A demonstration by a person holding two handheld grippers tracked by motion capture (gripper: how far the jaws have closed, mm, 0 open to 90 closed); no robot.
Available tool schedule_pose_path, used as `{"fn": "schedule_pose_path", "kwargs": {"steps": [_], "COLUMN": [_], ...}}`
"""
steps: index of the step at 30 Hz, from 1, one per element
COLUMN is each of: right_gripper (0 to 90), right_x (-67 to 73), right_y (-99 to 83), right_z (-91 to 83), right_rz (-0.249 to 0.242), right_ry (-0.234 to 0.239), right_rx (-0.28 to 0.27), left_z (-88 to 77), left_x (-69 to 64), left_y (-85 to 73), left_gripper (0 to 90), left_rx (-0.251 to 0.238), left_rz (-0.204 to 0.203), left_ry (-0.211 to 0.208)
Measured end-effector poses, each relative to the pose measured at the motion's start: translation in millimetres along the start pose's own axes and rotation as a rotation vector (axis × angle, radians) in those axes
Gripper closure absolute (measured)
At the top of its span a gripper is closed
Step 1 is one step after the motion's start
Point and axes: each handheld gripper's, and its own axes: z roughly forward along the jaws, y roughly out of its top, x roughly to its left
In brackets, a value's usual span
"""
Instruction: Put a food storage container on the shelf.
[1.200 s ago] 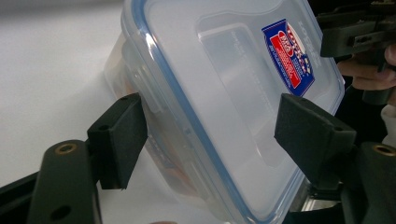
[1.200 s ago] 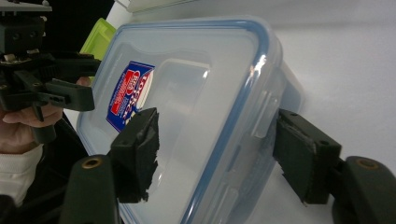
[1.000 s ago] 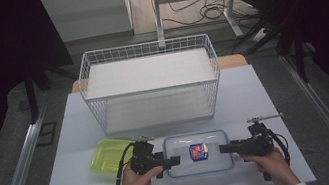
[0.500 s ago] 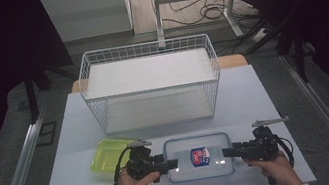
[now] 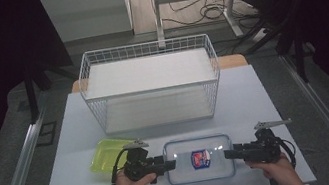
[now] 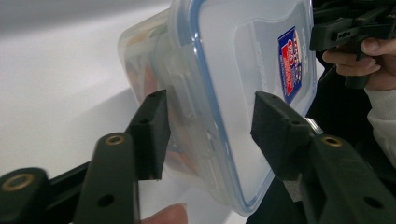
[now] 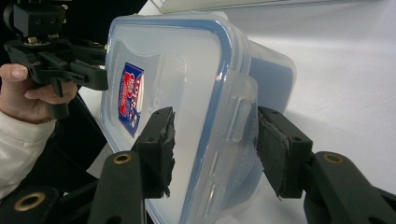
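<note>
Lidded clear container at near table edge; left gripper and right gripper have just been closing, end latches between still-apart jaws: square both, then clamp evenly before lifting.

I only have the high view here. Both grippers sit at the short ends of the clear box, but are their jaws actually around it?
Observer: Yes. The left gripper has just been closing, with one jaw over the lid side and one by the base of the clear box.
Operator: And the right one?
Observer: Same. The right gripper has just been closing astride the end latch. I cannot tell whether its pads press yet.
Operator: Is anything inside the box?
Observer: The left gripper view shows something orange through the wall, too blurred to name.
</note>
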Motion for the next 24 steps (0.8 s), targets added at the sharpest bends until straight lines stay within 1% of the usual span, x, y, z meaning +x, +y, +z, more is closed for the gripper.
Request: {"fn": "schedule_pose_path", "kwargs": {"steps": [2, 5, 10, 13, 18, 21, 24], "right_gripper": [49.0, 49.1, 49.7, 50.2, 50.7, 51.0, 51.1], "right_x": [0.1, 0.8, 1.4, 1.8, 3.3, 4.8, 5.1], "right_y": [-0.6, -1.5, -1.8, -2.3, -3.4, -3.4, -3.5], "right_z": [-0.4, -0.6, -1.0, -1.5, -2.6, -3.1, -3.0], "right_rz": [-0.003, -0.001, 0.016, 0.023, 0.023, 0.018, 0.015], "right_ry": [0.002, 0.000, 0.000, 0.003, 0.002, 0.003, 0.003], "right_rx": [-0.003, -0.009, -0.013, -0.018, -0.028, -0.035, -0.039], "left_z": [-0.2, 0.2, -0.1, -0.6, -2.0, -3.3, -3.8], "left_x": [0.2, -1.5, -2.8, -3.6, -5.5, -7.4, -6.8], "left_y": [-0.4, -1.2, -2.7, -3.3, -3.5, -3.0, -2.9], "left_gripper": [49.5, 49.1, 49.2, 49.6, 50.2, 50.7, 51.1], "left_rx": [-0.002, -0.009, -0.019, -0.024, -0.028, -0.034, -0.036], "left_rz": [-0.001, 0.002, 0.007, 0.004, 0.006, 0.019, 0.020], "left_ry": [-0.003, 0.007, 0.011, 0.012, 0.019, 0.032, 0.027]}}
